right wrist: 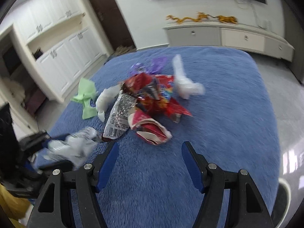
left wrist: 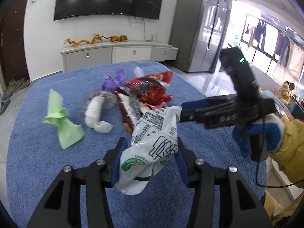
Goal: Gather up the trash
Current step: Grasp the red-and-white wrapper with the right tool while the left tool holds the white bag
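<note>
Blue blanket point(left wrist: 38, 152) under wrapper pile point(left wrist: 148, 89). Left gripper point(left wrist: 150, 157) clamps white plastic bag point(left wrist: 152, 138) beside pile; right gripper point(right wrist: 150, 163) half-open, empty.

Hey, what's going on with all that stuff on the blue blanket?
A person with a gripper in each hand is collecting trash from a blue blanket. The left gripper is clamped on a crumpled white plastic bag with printed text, lifted off the blanket. The right gripper is open and empty, pointing at the pile: red snack wrappers, a silver barcode packet, a green paper, white tissue and a purple wrapper.
</note>
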The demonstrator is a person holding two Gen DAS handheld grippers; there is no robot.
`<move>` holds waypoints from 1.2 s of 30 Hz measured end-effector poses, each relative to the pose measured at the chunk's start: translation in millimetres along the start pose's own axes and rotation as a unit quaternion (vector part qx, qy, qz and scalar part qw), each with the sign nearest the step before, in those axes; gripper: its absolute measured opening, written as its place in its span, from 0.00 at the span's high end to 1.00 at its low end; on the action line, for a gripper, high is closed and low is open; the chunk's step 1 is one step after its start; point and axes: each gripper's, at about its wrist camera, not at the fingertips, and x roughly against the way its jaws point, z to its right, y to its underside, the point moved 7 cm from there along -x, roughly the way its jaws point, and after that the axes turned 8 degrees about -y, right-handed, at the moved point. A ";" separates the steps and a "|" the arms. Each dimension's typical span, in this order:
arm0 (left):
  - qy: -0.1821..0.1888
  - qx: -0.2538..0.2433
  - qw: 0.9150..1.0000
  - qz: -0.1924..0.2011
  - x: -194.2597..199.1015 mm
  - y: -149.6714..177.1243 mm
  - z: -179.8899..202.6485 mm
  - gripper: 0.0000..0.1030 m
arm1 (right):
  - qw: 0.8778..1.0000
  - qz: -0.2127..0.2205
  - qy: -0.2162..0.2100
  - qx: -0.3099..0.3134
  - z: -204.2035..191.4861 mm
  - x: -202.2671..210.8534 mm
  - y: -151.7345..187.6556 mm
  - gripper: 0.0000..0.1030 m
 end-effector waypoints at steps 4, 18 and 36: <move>-0.005 0.014 1.000 0.008 7.2 0.6 -6.9 0.54 | 0.999 -0.012 0.015 0.037 -1.9 -18.8 -7.1 0.35; -0.010 0.030 0.999 0.014 11.1 3.1 -14.5 0.54 | 0.993 -0.041 0.028 0.104 -2.9 -52.5 -6.1 0.62; -0.004 0.015 1.000 0.023 29.5 -3.7 19.5 0.54 | 0.998 0.054 0.025 -0.013 -0.8 87.7 53.6 0.65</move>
